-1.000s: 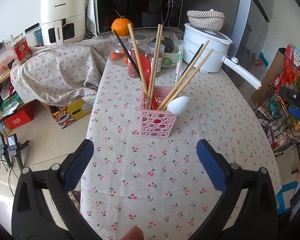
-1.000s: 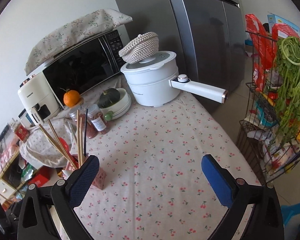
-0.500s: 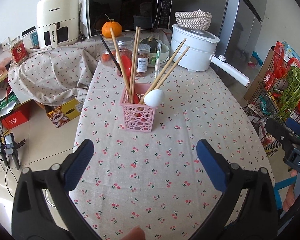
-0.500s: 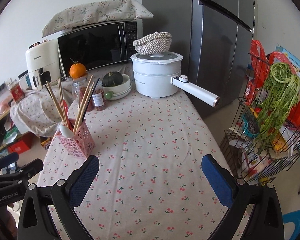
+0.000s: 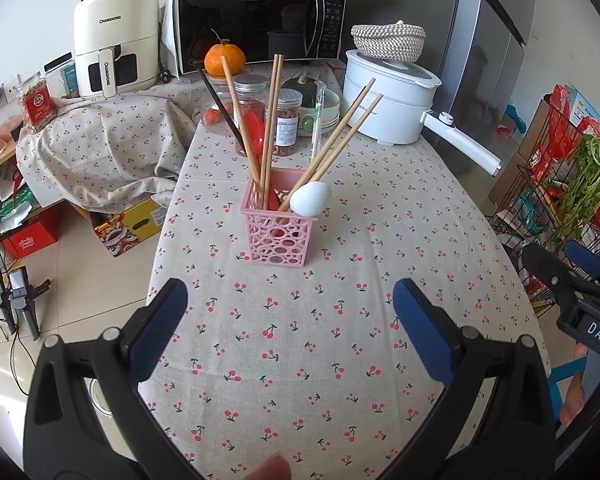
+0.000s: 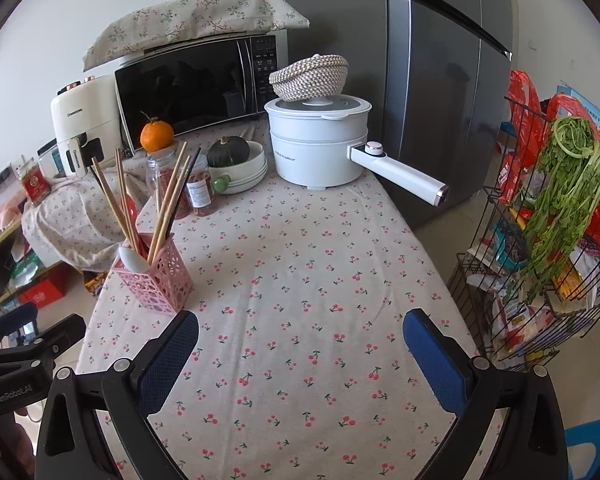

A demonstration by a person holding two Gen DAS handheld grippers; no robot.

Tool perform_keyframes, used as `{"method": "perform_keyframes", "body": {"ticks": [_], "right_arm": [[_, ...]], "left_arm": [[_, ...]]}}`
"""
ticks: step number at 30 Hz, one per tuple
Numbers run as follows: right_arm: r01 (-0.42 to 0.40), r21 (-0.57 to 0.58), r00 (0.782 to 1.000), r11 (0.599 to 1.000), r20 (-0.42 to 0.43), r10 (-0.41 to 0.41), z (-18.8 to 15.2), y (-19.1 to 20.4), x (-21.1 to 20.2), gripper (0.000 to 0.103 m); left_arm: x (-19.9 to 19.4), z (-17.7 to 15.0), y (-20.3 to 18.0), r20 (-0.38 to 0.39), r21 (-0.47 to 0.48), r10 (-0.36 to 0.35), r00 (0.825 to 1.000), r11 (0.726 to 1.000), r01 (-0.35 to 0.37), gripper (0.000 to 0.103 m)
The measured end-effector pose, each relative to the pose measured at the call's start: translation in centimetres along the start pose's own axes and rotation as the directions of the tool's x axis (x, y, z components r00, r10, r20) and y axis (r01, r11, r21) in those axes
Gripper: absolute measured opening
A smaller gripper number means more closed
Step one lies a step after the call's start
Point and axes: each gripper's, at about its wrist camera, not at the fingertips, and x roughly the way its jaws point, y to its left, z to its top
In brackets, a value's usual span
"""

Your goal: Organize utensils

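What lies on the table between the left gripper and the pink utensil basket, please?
Nothing: in the left wrist view, only bare cherry-print tablecloth separates the open left gripper from the pink utensil basket.

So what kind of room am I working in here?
Most likely a home kitchen or dining corner: a microwave and an air fryer stand behind the cloth-covered table, a tall fridge stands beside it, and an electric cooking pot sits on it.
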Motion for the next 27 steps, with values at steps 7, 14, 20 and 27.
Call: {"method": "perform_keyframes", "body": {"ticks": [7, 14, 20, 27], "right_arm": [[-0.007, -0.003, 1.000, 1.000, 0.004, 0.008, 0.05, 0.26, 0.00, 0.103], [-0.009, -0.005, 1.000, 1.000, 0.004, 0.009, 0.04, 0.33, -0.02, 0.103], [-0.006, -0.007, 1.000, 1.000, 0.014, 0.006, 0.03, 0.39, -0.21, 0.103], [-0.007, -0.014, 1.000, 1.000, 0.011, 0.007, -0.01, 0.61, 0.00, 0.103]], "left_arm": [[0.03, -0.04, 0.00, 0.000, 0.000, 0.002, 1.000, 1.000, -0.002, 0.102], [-0.12, -0.14, -0.37, 0.007, 0.012, 0.005, 1.000, 1.000, -0.005, 0.102], [-0.31, -0.23, -0.37, 0.018, 0.014, 0.013, 1.000, 1.000, -0.013, 0.102], [-0.54, -0.23, -0.50, 0.029, 0.020, 0.011, 1.000, 1.000, -0.012, 0.102]]}}
